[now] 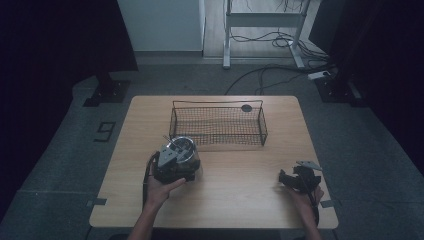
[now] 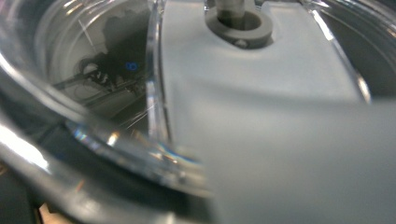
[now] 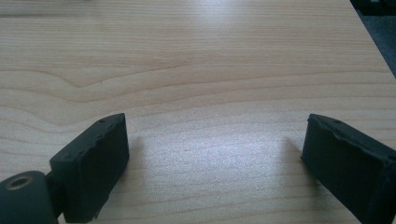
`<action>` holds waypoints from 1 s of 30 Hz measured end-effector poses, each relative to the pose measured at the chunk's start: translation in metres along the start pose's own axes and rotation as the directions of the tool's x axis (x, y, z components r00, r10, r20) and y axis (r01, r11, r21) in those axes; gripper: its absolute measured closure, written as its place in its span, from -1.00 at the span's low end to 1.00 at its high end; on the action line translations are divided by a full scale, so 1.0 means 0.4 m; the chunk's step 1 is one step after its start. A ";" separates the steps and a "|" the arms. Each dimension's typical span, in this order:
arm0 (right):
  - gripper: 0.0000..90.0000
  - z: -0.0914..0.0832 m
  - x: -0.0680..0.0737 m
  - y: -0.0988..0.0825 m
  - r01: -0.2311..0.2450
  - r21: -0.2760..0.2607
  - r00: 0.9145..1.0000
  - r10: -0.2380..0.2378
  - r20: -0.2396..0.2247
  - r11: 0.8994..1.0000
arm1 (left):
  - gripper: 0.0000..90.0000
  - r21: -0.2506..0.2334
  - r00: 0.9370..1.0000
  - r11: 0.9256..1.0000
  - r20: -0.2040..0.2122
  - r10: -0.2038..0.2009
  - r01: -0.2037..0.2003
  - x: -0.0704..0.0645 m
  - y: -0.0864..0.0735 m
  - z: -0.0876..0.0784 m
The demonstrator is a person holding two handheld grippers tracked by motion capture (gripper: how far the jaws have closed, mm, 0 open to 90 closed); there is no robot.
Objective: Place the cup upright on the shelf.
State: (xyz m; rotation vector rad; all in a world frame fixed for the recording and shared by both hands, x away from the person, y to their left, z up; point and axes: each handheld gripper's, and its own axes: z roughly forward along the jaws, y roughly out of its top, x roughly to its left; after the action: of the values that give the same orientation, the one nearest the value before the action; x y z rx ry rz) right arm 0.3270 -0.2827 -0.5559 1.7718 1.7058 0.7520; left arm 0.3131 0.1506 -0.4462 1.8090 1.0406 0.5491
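Observation:
A round clear glass container (image 1: pixel 184 146) with a shiny rim stands on the wooden table (image 1: pixel 240 200) left of centre. My left gripper (image 1: pixel 172 162) is pressed right up against its near side, held by a hand. In the left gripper view the clear glass wall (image 2: pixel 107 135) and a pale grey part with a round hub (image 2: pixel 239 25) sit very close to the camera, and the jaws are hidden. My right gripper (image 1: pixel 298 179) rests low near the table's front right; its black jaws stand wide apart over bare wood (image 3: pixel 215 140) with nothing between them.
A dark wire basket (image 1: pixel 263 127) stands at the back middle of the table, just behind the glass container. A small dark disc (image 1: pixel 246 108) lies at the basket's far right corner. Cables and a desk frame are on the floor beyond.

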 end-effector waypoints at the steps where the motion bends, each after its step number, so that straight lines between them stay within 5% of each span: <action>1: -0.84 0.000 0.000 0.000 0.000 0.000 1.000 0.000 0.000 1.000 | -0.92 0.000 1.000 1.000 0.000 0.000 0.000 0.000 0.000 0.000; 5: -0.84 0.000 0.000 0.000 0.001 0.001 1.000 -0.001 0.000 1.000 | -0.92 -0.005 0.999 1.000 -0.051 0.004 -0.005 0.003 0.030 0.014; 14: -0.83 -0.001 -0.001 0.000 0.000 0.000 1.000 0.000 0.001 1.000 | -0.92 -0.005 0.998 1.000 -0.048 0.029 -0.030 0.001 0.081 0.033; 30: -0.84 0.000 0.000 0.000 -0.003 0.001 1.000 0.003 0.007 1.000 | -0.92 -0.033 0.998 0.999 -0.060 -0.003 0.001 0.043 0.153 0.050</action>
State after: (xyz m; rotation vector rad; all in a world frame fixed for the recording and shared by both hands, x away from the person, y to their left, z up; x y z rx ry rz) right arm 0.3269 -0.2828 -0.5557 1.7764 1.6996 0.7456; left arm 0.3623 0.1431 -0.4020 1.7720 1.0682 0.6196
